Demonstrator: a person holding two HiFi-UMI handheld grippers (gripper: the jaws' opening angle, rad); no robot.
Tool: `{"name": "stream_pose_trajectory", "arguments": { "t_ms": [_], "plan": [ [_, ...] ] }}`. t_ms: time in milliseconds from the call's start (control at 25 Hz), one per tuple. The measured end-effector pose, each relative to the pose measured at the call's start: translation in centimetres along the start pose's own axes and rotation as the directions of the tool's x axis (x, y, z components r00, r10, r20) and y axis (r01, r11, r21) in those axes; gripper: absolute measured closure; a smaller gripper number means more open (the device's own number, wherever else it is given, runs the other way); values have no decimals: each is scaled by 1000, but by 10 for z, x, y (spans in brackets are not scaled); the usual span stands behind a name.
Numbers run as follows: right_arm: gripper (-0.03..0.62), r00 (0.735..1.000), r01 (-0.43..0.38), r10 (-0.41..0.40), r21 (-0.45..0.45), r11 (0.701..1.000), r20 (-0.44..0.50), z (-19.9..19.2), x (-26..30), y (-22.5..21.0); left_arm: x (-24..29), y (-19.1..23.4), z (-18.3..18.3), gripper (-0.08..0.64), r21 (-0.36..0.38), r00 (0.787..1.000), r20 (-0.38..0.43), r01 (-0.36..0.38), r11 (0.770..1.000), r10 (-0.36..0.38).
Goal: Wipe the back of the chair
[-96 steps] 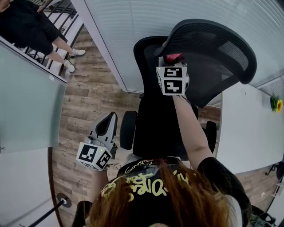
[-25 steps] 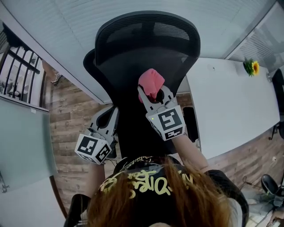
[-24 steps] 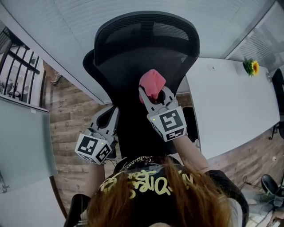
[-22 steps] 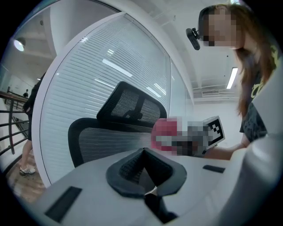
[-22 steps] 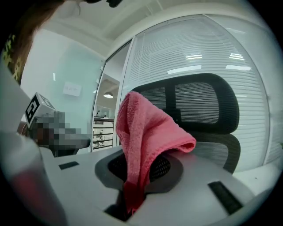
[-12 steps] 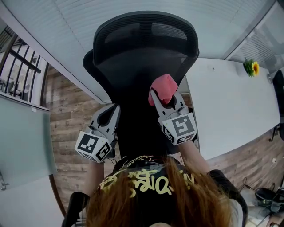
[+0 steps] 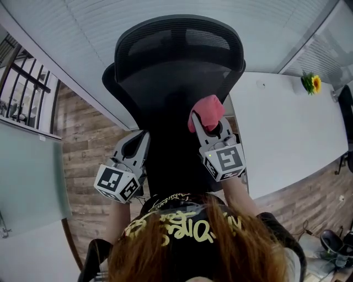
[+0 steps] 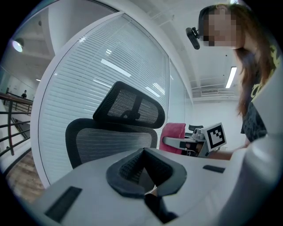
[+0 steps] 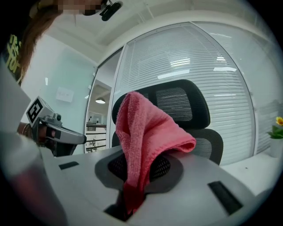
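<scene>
1. As I look down toward the chair (image 7: 160, 88), my left tongs (image 7: 134, 151) hang nearest me, just off its left edge. Their jaws are pressed together with nothing between them, as the left gripper view shows (image 8: 147, 193).
2. Beside them, toward the chair's right edge, my right tongs (image 7: 212, 128) point up at the backrest. Their jaws pinch a pink cloth (image 7: 206, 110) low in the throat (image 9: 132, 201).
3. From that pinch the cloth (image 9: 146, 132) stands up and folds over to one side, hiding part of the chair behind it. In the head view it overlaps the backrest's lower right part, but I cannot tell whether it touches the mesh.
4. Past the cloth the black mesh backrest (image 8: 110, 141) rises, with the headrest (image 7: 176, 38) above it.
5. Right of the chair lies a white table (image 7: 287, 126), with a small yellow flower (image 7: 314, 82) at its far end.
6. Left of the chair is wood-plank floor (image 7: 88, 143), and beyond that a dark railing (image 7: 22, 88).
7. Behind the chair stands a glass wall with white blinds (image 7: 165, 11).
</scene>
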State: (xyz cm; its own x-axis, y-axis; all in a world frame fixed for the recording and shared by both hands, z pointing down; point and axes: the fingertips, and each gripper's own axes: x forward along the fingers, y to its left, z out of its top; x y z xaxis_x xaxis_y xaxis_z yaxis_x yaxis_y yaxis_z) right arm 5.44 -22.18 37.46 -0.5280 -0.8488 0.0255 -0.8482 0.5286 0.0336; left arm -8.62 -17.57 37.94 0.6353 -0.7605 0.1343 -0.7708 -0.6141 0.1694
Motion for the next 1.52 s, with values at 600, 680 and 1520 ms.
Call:
{"name": "stream_pose_trajectory", "arguments": {
  "t_ms": [600, 680, 1520],
  "plan": [
    [528, 1000, -6, 6, -27, 1000, -8, -5, 1, 2, 1, 3, -3, 568, -6, 1000, -1, -3, 1000, 3],
    [528, 1000, -12, 11, -35, 999, -13, -5, 2, 3, 1, 4, -3, 568, -8, 1000, -2, -4, 1000, 4],
    [530, 999, -1, 0, -33, 999, -33, -7, -3, -1, 0, 3, -3, 568, -7, 1000, -12, -1, 1000, 1]
  ]
}}
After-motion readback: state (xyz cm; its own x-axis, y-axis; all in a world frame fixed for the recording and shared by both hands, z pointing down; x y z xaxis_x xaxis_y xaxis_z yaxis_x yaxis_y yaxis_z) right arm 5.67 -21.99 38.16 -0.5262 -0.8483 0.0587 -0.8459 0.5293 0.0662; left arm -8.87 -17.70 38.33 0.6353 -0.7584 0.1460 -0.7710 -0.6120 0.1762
